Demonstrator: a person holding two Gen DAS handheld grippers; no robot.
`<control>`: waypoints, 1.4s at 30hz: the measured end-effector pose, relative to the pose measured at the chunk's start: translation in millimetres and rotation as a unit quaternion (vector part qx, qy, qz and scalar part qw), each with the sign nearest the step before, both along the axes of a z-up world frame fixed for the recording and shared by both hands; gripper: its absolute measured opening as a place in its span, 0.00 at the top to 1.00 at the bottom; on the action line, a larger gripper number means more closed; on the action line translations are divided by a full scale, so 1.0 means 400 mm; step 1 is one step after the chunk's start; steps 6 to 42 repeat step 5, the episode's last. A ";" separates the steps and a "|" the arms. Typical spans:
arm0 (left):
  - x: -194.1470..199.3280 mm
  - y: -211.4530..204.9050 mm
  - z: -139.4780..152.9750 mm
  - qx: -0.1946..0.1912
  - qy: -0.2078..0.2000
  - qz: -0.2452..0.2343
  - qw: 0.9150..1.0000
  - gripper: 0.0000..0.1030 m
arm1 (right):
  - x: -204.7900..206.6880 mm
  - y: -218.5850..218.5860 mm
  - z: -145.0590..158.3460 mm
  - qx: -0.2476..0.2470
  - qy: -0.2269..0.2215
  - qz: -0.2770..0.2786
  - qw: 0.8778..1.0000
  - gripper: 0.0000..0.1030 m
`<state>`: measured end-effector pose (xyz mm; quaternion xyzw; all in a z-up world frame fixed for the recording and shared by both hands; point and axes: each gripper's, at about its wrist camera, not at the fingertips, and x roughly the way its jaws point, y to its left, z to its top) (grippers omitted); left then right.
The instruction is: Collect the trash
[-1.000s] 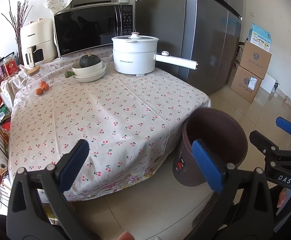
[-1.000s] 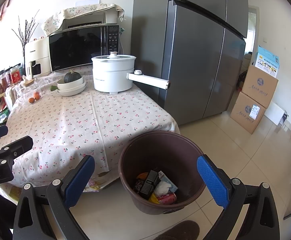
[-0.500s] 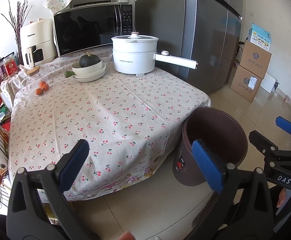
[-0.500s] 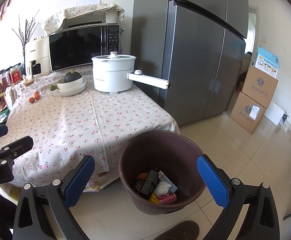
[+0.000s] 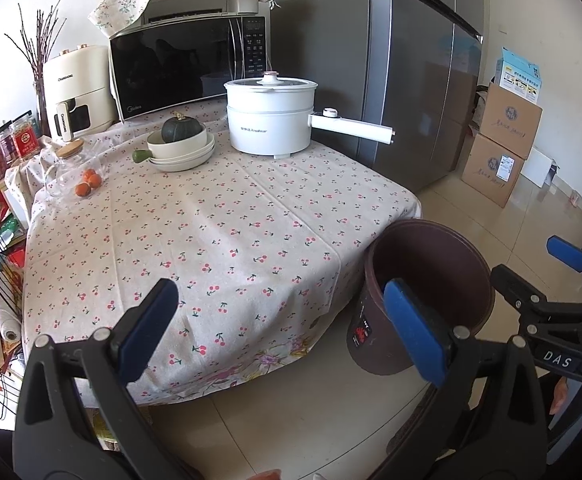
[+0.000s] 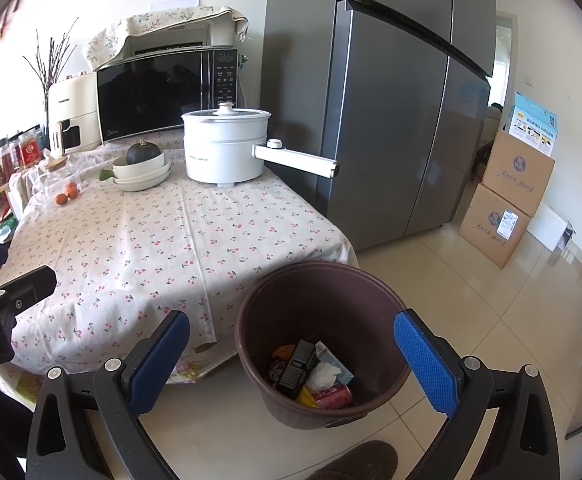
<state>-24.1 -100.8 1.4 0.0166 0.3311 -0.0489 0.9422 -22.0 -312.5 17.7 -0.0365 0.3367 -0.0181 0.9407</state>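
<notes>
Both the left claw (image 5: 281, 326) and the right claw (image 6: 291, 354) hang released and empty, the trash (image 6: 311, 374) lies in the brown bin (image 6: 371, 292) beside the surface (image 5: 211, 216), so collecting looks finished; next comes only a check for stray litter.

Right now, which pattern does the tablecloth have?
The tablecloth is pale beige with small red cherries; the left wrist view shows it best.

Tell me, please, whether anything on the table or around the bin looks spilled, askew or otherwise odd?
Nothing stands out. The trash sits inside the brown bin, which stands upright on the floor, and no spill shows on the tablecloth. Both grippers are open and hold nothing.
</notes>
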 end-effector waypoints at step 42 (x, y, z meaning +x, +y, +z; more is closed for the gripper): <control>0.004 0.004 0.004 0.000 0.002 -0.005 1.000 0.01 | 0.000 0.008 -0.008 -0.002 0.004 0.010 1.000 0.00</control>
